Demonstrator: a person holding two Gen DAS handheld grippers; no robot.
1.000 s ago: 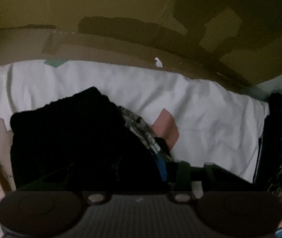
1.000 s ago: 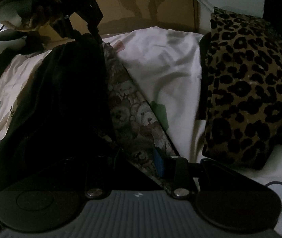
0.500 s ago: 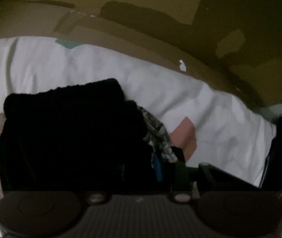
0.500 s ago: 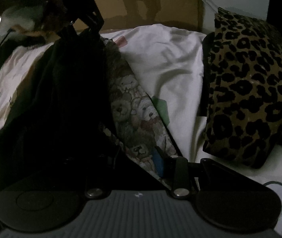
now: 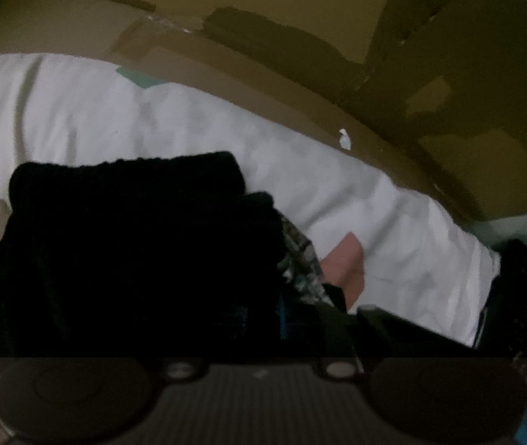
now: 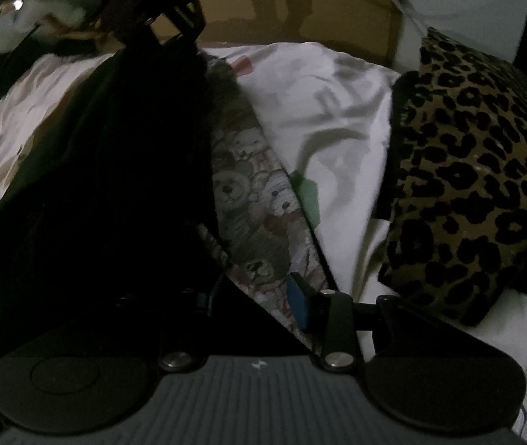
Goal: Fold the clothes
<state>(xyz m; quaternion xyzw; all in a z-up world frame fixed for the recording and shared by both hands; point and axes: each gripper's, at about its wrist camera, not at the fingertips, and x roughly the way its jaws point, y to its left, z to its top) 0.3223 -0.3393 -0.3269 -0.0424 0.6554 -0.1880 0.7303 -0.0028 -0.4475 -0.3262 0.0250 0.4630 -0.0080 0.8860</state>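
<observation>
white bedsheet [image 5: 122,111] backdrop. left gripper [image 5: 263,315] jaws just closing, nearly together on black garment [image 5: 126,252]; right gripper [image 6: 252,296] half-open, pinching bear-print lining [image 6: 248,200]; lift both edges level.

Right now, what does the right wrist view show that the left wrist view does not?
Only the right wrist view shows the teddy-bear pattern clearly, the whole leopard-print cushion, and the left gripper from outside, at the far end of the black garment. Only the left wrist view shows the taped cardboard behind the bed and the garment's ribbed band. Both show the black garment, its printed lining and the white sheet. In each, dark cloth lies between the fingers.
</observation>
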